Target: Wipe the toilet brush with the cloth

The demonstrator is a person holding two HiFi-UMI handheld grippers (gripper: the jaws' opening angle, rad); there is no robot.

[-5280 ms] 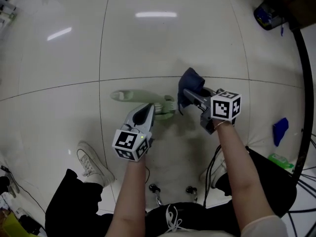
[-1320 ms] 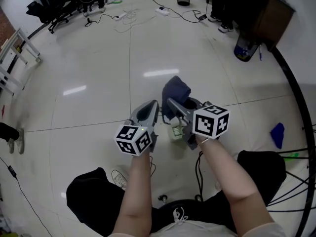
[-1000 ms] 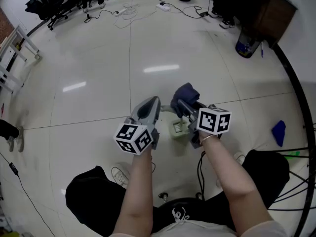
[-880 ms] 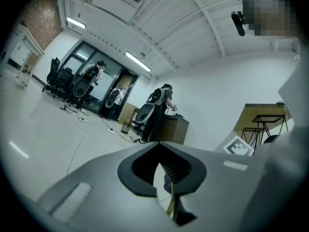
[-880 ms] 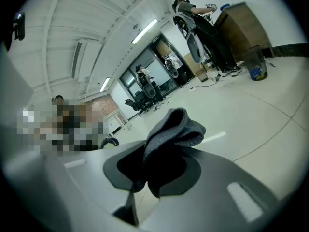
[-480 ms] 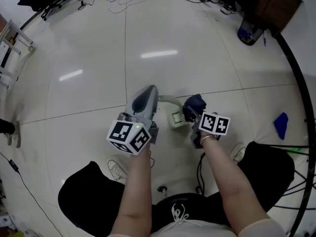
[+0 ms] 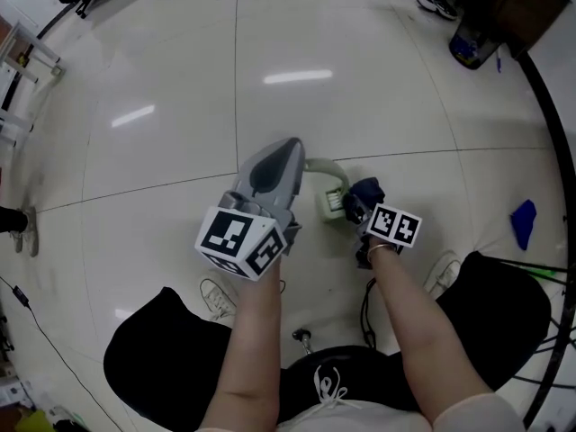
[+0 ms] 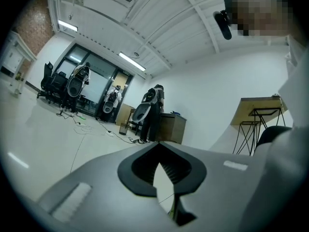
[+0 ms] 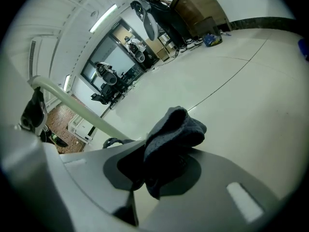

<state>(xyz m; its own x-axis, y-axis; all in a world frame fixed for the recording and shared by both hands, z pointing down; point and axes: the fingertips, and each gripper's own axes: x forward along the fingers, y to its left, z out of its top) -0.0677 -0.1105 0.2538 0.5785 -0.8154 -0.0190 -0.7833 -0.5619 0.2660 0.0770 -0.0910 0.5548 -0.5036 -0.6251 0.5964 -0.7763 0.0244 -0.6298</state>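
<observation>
The pale green toilet brush [image 7: 329, 202] is held off the floor, its curved handle [image 7: 317, 166] running up into my left gripper [image 7: 291, 148]. That gripper is shut on the handle; in the left gripper view only a thin green sliver [image 8: 173, 210] shows low between the jaws of the left gripper [image 8: 161, 167]. My right gripper [image 7: 357, 209] is shut on a dark blue cloth [image 7: 367, 190], which rests against the brush head's right side. In the right gripper view the cloth [image 9: 173, 129] bulges from my right gripper [image 9: 159, 166], with the handle [image 9: 72, 106] crossing at the left.
A blue rag [image 7: 523, 222] lies on the white tiled floor at the right. A black curved rail [image 7: 545, 106] runs along the right side. A dark blue container [image 7: 472, 47] stands at the top right. White shoes [image 7: 216, 299] flank a stool's castor [image 7: 301, 337].
My left gripper has risen towards the camera with the brush. My right gripper has dropped with the cloth, from above the brush head to its right side.
</observation>
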